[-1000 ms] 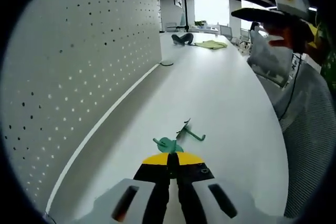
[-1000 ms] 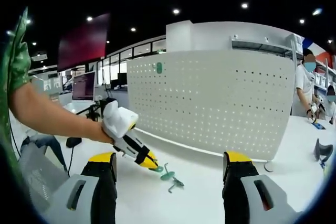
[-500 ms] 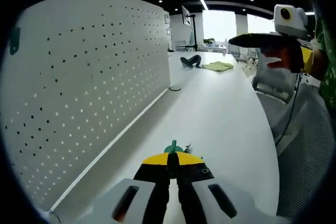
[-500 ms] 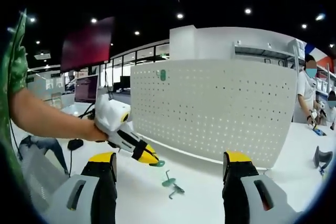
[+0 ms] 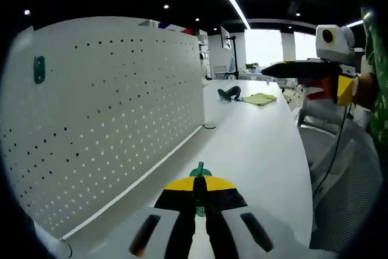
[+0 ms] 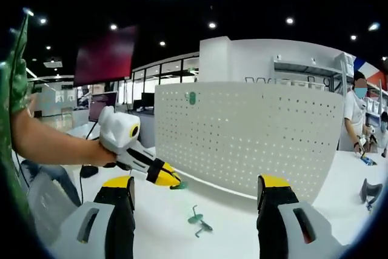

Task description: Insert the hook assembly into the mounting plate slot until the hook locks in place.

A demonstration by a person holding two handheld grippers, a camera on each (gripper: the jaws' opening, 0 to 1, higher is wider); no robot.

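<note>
The left tool (image 6: 171,181) is clamped on a green hook piece (image 5: 199,172) that pokes out beyond its tips, held above the white bench (image 6: 242,225). The right tool (image 6: 197,201) stands wide and empty, with a second green hook (image 6: 197,219) lying on the bench between its jaws. Farther off, the pegboard (image 5: 115,113) stands beside the left tool, its green slot plate (image 5: 39,69) high near the board's top, so the held piece, the nearer one, likely must go up towards the board.

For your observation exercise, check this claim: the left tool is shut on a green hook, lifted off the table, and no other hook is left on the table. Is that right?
Not quite. The left tool is shut on a green hook, lifted off the table, but another green hook lies there, as the right gripper view shows.
</note>
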